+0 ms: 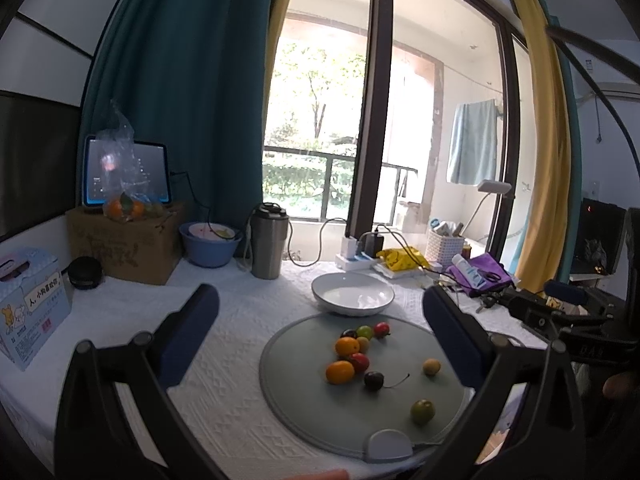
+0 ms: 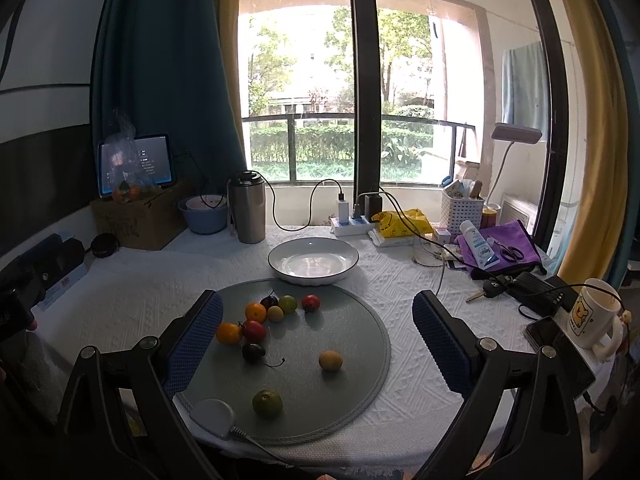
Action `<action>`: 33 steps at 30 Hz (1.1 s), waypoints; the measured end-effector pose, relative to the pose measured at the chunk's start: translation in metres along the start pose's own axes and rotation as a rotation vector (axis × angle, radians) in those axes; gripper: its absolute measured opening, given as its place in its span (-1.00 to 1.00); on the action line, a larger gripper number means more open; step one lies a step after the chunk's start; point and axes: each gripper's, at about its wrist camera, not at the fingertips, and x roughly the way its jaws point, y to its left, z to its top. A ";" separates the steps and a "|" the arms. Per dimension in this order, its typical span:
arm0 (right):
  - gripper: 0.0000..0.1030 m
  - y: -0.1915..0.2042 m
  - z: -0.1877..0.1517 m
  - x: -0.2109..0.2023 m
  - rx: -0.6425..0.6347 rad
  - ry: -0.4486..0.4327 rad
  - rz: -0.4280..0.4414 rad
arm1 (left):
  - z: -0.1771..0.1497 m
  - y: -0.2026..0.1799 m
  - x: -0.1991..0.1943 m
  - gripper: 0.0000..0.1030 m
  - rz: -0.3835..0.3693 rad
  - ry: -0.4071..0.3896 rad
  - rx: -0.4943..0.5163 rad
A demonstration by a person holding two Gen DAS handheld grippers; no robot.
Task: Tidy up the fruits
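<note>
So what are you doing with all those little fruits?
Someone holds two grippers above the table, about to sort fruit. Both the left gripper and right gripper are open and empty. About ten small fruits lie on the round grey mat, and the white bowl behind it is empty. Nothing has been picked up yet.

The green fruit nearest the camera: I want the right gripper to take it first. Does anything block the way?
Nothing visible does. The green fruit lies alone on the grey mat, and the open right gripper hovers above it.
</note>
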 end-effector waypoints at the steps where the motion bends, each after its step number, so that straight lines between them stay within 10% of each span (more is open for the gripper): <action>1: 0.90 0.000 0.000 0.000 0.000 0.000 0.000 | 0.000 0.000 0.000 0.99 0.000 0.000 0.000; 33: 0.90 0.000 -0.001 0.000 0.002 0.000 0.000 | 0.000 -0.003 0.002 0.99 -0.008 0.005 0.011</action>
